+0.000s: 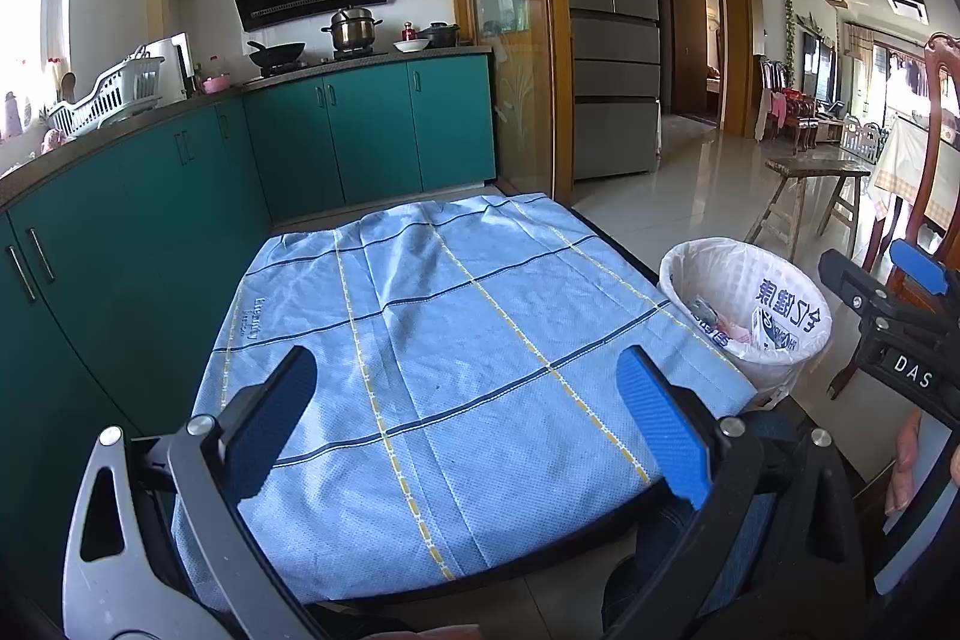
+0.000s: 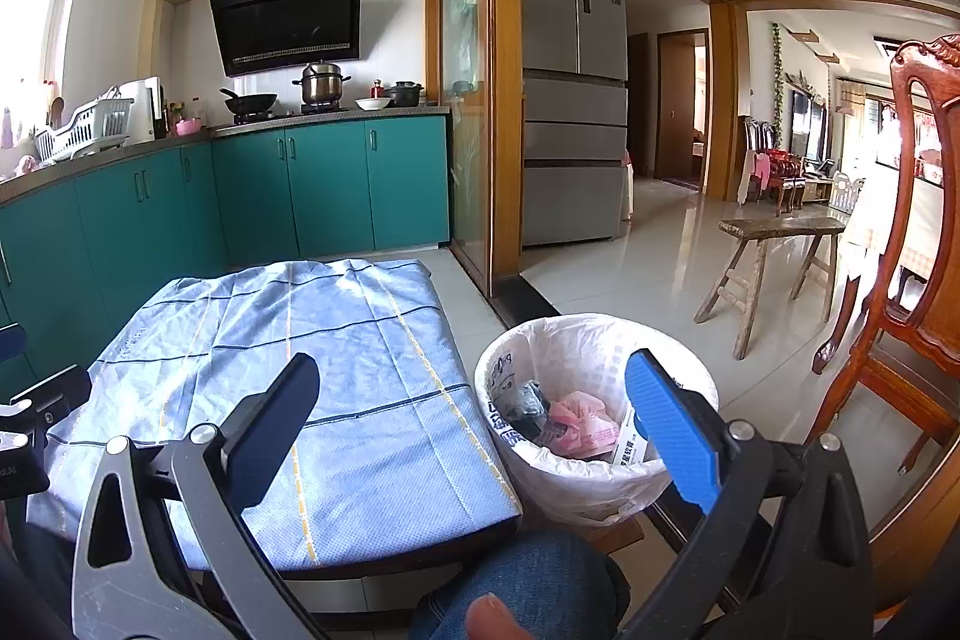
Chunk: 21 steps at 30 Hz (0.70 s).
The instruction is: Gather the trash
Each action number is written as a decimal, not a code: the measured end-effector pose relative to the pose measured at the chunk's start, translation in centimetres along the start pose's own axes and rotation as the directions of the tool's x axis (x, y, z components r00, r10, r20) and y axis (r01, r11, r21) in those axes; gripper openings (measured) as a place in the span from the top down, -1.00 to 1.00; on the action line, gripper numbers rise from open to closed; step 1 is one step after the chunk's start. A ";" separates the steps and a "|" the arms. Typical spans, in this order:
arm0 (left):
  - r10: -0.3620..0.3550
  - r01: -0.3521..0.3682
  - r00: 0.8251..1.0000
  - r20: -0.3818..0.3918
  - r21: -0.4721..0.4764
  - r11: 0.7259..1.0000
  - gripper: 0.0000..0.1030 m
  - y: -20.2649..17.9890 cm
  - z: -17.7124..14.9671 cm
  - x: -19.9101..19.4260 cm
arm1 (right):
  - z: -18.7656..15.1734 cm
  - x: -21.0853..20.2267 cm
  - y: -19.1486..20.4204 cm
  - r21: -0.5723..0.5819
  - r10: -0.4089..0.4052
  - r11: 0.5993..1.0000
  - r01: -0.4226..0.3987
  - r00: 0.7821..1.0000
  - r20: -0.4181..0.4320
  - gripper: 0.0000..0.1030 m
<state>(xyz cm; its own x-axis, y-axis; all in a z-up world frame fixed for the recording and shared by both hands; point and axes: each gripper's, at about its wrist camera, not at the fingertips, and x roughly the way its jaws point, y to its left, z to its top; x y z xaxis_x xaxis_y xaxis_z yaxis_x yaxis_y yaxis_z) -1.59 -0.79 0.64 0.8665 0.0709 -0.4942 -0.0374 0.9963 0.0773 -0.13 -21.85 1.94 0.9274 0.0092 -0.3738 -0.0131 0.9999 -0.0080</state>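
Observation:
A white bin with a plastic liner (image 2: pixel 600 472) stands on the floor right of a low table under a blue checked cloth (image 2: pixel 360 388). In the bin lie a pink wrapper (image 2: pixel 579 421), a dark crumpled piece (image 2: pixel 531 403) and a white printed box (image 2: pixel 630 442). My right gripper (image 2: pixel 480 424) is open and empty, over the table's right edge and the bin. My left gripper (image 1: pixel 474 418) is open and empty above the cloth (image 1: pixel 456 340). The bin (image 1: pixel 747 304) and the right gripper's body (image 1: pixel 894 334) also show in the left wrist view. No trash shows on the cloth.
Teal kitchen cabinets (image 2: pixel 336 184) run along the left and back. A grey fridge (image 2: pixel 573 94) stands behind a wooden door frame. A wooden stool (image 2: pixel 774 262) and a carved wooden chair (image 2: pixel 900 292) stand right of the bin. My jeans knee (image 2: pixel 528 580) is below.

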 end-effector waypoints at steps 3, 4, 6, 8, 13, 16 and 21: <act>0.002 -0.002 1.000 0.001 -0.011 1.000 -0.94 0.2 0.1 0.2 | 0.0 0.2 0.1 -0.004 0.002 1.000 -0.002 1.000 -0.004 -0.93; -0.001 0.001 1.000 0.003 -0.011 1.000 -0.94 0.2 0.1 0.2 | 0.0 0.2 0.2 -0.006 0.002 1.000 -0.002 1.000 -0.005 -0.93; -0.005 0.005 1.000 0.007 -0.010 1.000 -0.94 0.1 0.0 0.2 | -0.1 0.2 0.2 -0.008 0.003 1.000 -0.003 1.000 -0.007 -0.93; -0.002 0.002 1.000 0.008 -0.009 1.000 -0.94 0.2 0.1 0.3 | -0.1 0.3 0.3 -0.010 0.002 1.000 -0.002 1.000 -0.011 -0.93; -0.002 0.002 1.000 -0.001 -0.013 1.000 -0.94 0.2 0.0 0.7 | 0.0 0.6 0.4 -0.015 0.002 1.000 -0.002 1.000 -0.018 -0.93; -0.004 0.004 1.000 -0.006 -0.013 1.000 -0.94 0.2 -0.1 1.0 | -0.1 0.9 0.5 -0.021 0.001 1.000 -0.001 1.000 -0.022 -0.93; -0.027 0.027 1.000 -0.002 -0.033 0.999 -0.94 0.5 -0.2 1.1 | -0.2 1.2 0.8 -0.026 -0.001 1.000 0.000 0.999 -0.034 -0.93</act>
<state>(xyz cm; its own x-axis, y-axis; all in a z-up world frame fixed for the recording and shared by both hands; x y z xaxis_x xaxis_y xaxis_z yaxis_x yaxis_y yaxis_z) -0.71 -0.21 -0.02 0.8664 0.0438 -0.4974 -0.0304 0.9989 0.0351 0.91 -21.02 1.30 0.9141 0.0081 -0.4055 -0.0232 0.9992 -0.0322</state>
